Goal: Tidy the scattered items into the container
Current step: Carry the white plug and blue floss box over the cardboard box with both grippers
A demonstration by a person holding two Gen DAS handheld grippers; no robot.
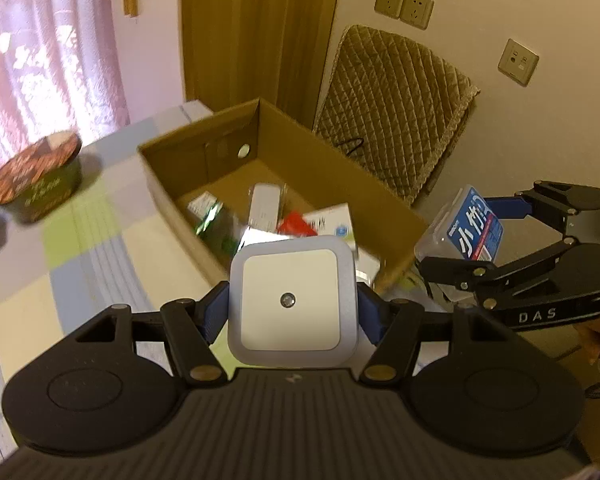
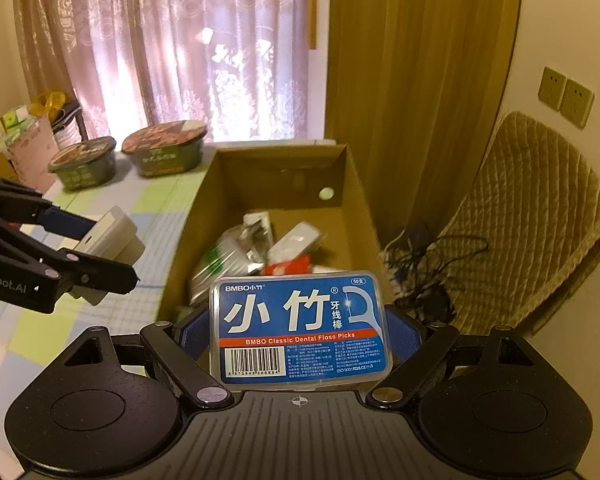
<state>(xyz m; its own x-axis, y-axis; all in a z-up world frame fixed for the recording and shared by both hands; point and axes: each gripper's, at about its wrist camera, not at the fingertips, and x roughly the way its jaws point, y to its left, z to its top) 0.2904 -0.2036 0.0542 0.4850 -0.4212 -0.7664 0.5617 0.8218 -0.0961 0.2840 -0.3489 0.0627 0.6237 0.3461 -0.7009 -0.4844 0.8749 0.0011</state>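
Two items held, one per gripper, both at the near end of the cardboard box (image 2: 352, 184). Left gripper (image 1: 292, 312) clamped on a square white night light (image 1: 292, 300), blue pads against its two sides, small round sensor facing the camera; it sits just short of the box's near corner. Right gripper (image 2: 300, 336) clamped on a clear floss pick box (image 2: 302, 330) with a blue label, barcode lower left, held flat over the near edge of the box. From the left wrist view the floss pick box (image 1: 466, 226) is to the right of the cardboard box (image 1: 204, 136), outside its near right corner.

Inside the box: several small packets and cartons, one red, one green and silver, blurred, lying loose on the bottom. A round hole in the far wall.

Box stands on a desk (image 1: 100, 248) covered in a pastel checked cloth. Two lidded instant noodle bowls (image 2: 164, 152) beyond, near the curtain (image 2: 188, 40). A quilted chair (image 1: 392, 112) stands beside the box; cables on the floor beneath it.
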